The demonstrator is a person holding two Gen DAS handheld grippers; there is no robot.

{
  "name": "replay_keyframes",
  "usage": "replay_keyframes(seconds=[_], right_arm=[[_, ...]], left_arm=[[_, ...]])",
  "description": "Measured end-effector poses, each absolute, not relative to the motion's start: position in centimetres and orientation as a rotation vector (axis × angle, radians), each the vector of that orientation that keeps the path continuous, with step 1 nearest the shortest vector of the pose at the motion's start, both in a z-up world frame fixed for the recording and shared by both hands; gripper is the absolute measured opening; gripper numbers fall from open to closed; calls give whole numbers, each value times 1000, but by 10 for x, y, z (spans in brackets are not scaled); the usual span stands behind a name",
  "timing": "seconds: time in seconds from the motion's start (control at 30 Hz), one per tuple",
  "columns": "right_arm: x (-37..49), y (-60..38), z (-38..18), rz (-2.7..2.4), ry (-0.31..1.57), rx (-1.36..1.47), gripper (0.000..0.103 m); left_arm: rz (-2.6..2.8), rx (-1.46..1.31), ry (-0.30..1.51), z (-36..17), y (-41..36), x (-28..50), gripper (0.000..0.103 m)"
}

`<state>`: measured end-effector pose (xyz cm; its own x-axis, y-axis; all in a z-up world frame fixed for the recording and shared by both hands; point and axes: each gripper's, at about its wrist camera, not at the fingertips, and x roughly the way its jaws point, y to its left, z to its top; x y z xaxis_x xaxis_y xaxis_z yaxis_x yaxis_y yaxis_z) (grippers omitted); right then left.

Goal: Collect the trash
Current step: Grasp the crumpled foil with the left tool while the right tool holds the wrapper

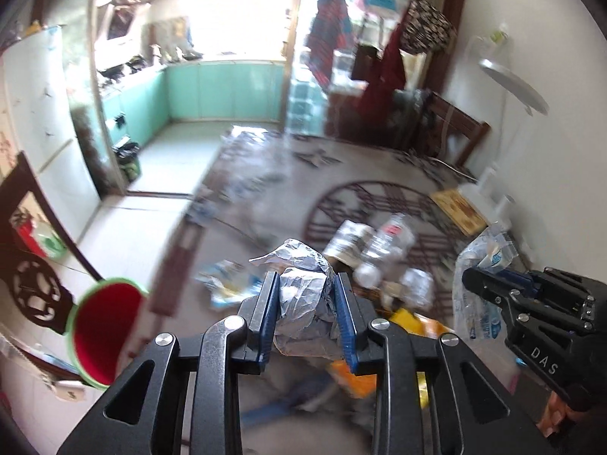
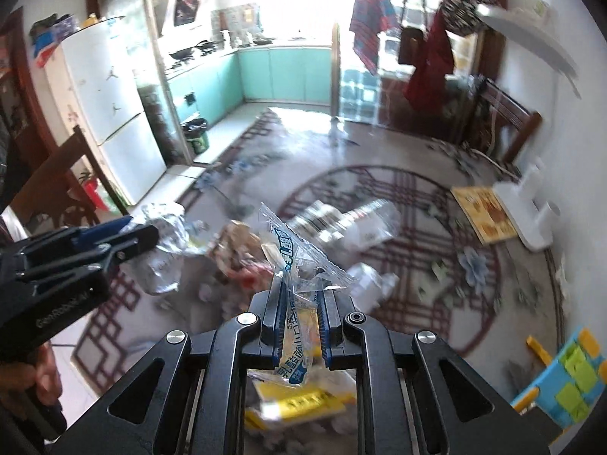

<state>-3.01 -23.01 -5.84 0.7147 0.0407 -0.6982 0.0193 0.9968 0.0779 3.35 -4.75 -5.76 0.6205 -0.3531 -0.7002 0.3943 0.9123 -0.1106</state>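
Trash lies scattered over the patterned floor, and each of the tongs already carries one piece of it.

From the left wrist: the left tongs (image 1: 306,295) are closed on a crumpled paper wad (image 1: 301,292), gripped across its middle with the top sticking out above the blue pads. Below and beyond it, blurred, lie plastic bottles (image 1: 383,239), a yellow packet (image 1: 408,320) and other wrappers. A red cup with a green rim (image 1: 100,328) shows at lower left. At the right edge the right tongs (image 1: 478,284) pinch a clear plastic wrapper (image 1: 480,288).

From the right wrist: the right tongs (image 2: 299,299) are clamped narrow on that clear plastic wrapper (image 2: 296,261), which stands up between the pads and trails down behind them. The left tongs (image 2: 146,237) enter from the left with the paper wad (image 2: 163,250). A dark bin with a liner (image 2: 196,134) stands by the kitchen doorway, well apart from the pile.

The risk I see: the wrapper is thin and slick, so a quick swing could slip it out. The wad is loosely crushed and might compress and drop. Both views are motion-blurred, which suggests fast movement.
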Motion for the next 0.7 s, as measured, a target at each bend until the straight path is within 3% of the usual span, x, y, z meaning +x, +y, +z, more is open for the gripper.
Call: replay_keyframes(seconds=[0.7], right_arm=[[58,-51,-49,186,788,-32,14]], left_arm=[[-160,10,775,-69,161,117,26]])
